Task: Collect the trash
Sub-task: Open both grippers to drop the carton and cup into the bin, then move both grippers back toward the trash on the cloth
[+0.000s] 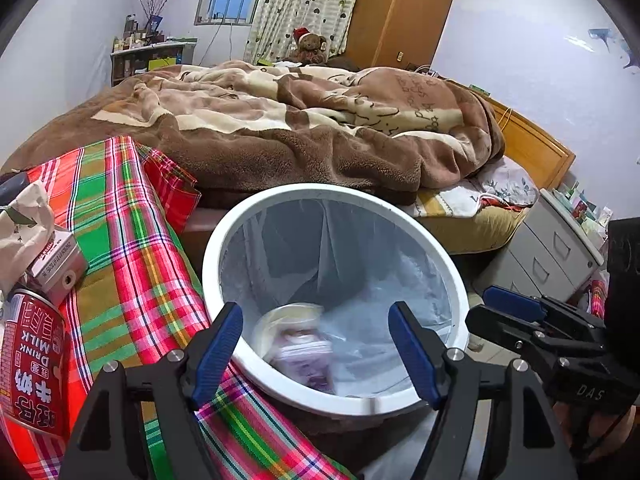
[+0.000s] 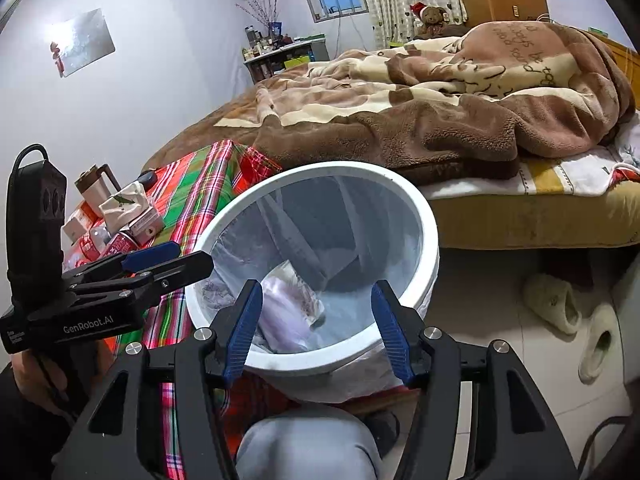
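Both grippers parked over the bin, nothing in either one

Left gripper (image 1: 316, 350) and right gripper (image 2: 316, 330) are spread wide above the white bin (image 1: 460, 280); trash (image 1: 304, 354) sits inside, milk can (image 1: 30, 364) on the plaid cloth (image 1: 132, 264).

Red milk-drink can (image 1: 30, 364) was cut off at the left edge. Crumpled trash in the white lined bin (image 1: 460, 280) was blurred, unidentifiable. Small shelf bottles (image 1: 130, 38) were too small to tell.

A home bedroom: an unmade bed (image 1: 280, 120) with a brown blanket (image 2: 440, 120), wardrobe (image 1: 400, 12), curtains (image 1: 304, 4), slippers (image 2: 556, 308).
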Demonstrator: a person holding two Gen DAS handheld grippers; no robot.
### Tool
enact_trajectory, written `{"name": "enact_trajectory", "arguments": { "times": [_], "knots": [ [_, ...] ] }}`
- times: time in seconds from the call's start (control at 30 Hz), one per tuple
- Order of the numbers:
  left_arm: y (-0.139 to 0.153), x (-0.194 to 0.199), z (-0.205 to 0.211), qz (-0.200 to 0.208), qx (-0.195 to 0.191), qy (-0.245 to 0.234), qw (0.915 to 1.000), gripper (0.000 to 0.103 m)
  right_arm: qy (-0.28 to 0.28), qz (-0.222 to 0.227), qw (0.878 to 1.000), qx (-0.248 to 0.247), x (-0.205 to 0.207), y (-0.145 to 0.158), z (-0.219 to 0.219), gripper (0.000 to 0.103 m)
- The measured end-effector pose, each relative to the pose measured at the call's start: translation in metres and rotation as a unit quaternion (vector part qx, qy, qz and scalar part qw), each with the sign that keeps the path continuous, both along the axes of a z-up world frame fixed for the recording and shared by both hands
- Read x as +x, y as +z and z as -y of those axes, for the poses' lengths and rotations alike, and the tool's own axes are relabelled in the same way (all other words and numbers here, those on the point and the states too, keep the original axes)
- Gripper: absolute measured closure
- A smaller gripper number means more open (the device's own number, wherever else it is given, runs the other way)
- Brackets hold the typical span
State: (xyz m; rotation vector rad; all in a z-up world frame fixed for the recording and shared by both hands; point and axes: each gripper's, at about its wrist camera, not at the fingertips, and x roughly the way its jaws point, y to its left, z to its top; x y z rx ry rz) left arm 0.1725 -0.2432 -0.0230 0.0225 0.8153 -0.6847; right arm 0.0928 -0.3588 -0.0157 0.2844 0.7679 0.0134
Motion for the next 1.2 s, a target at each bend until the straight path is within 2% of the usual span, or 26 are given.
{"name": "enact_trajectory", "arguments": {
  "times": [0.3,0.53,0.63,0.73,0.83,0.87,1.0,1.2],
  "knots": [
    [0.013,-0.017,-0.024,0.015,-0.003,0.017,0.9997,0.028,0.009,0.011,1.000,-0.002,-0.005,0.009,-0.007,0.045],
    [0.022,-0.041,-0.068,0.034,0.010,0.058,0.9977,0.028,0.050,0.024,0.998,0.005,-0.005,0.016,-0.035,0.045],
    [0.022,-0.049,-0.088,0.033,0.013,0.072,0.9967,0.032,0.066,0.025,0.997,0.007,-0.003,0.016,-0.049,0.045],
    [0.021,-0.058,-0.110,0.038,0.026,0.097,0.9942,0.035,0.082,0.026,0.996,0.017,-0.001,0.016,-0.063,0.045],
    [0.019,-0.065,-0.135,0.035,0.034,0.123,0.9912,0.036,0.101,0.029,0.994,0.023,-0.002,0.017,-0.079,0.036],
    [0.018,-0.067,-0.142,0.032,0.035,0.131,0.9903,0.040,0.109,0.029,0.993,0.024,-0.001,0.017,-0.084,0.034],
    [0.015,-0.074,-0.172,0.014,0.022,0.155,0.9876,0.044,0.138,0.032,0.990,0.024,0.000,0.017,-0.106,0.034],
    [0.017,-0.085,-0.207,0.027,0.030,0.199,0.9793,0.044,0.170,0.023,0.985,0.021,0.002,0.016,-0.133,0.034]
  ]
}}
